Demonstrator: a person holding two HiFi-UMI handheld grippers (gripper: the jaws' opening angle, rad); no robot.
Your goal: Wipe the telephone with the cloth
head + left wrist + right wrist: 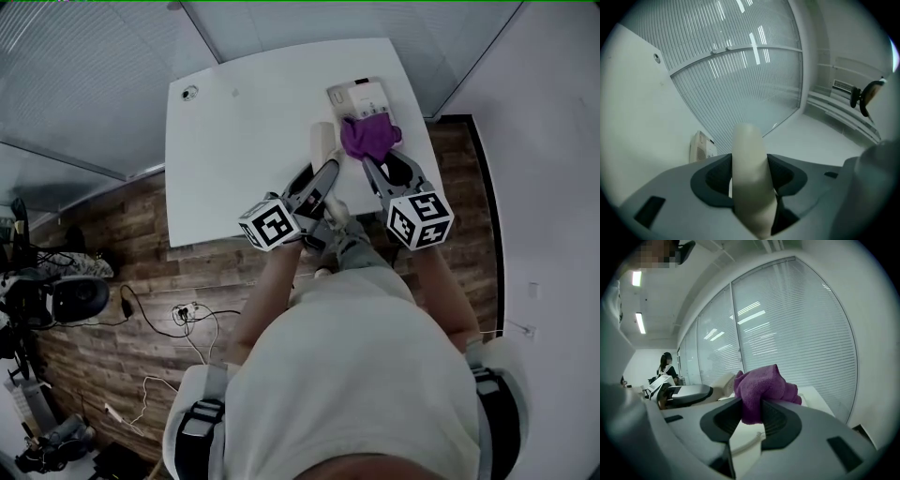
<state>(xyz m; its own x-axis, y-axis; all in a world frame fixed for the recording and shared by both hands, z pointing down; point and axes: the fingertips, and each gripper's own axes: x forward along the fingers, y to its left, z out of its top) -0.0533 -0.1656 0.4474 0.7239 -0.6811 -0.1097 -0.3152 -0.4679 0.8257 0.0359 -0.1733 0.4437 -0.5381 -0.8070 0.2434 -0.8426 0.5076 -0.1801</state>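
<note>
Left gripper [749,180]: you clamp the cream handset [747,154].
Right gripper [752,420]: you grasp the bunched purple cloth [761,387], right of the handset.
Telephone base [361,97]: far right on the white table [244,141].

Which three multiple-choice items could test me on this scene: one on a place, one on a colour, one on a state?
1. Where on the table is the telephone base? A. near left corner B. far right part C. centre
2. What colour is the cloth? A. purple B. yellow C. green
3. What do the left tongs grip? A. nothing B. the cloth C. the handset
Answers: B, it stands by the far right edge; A, both views show purple; C, they close on the cream handset.
</note>
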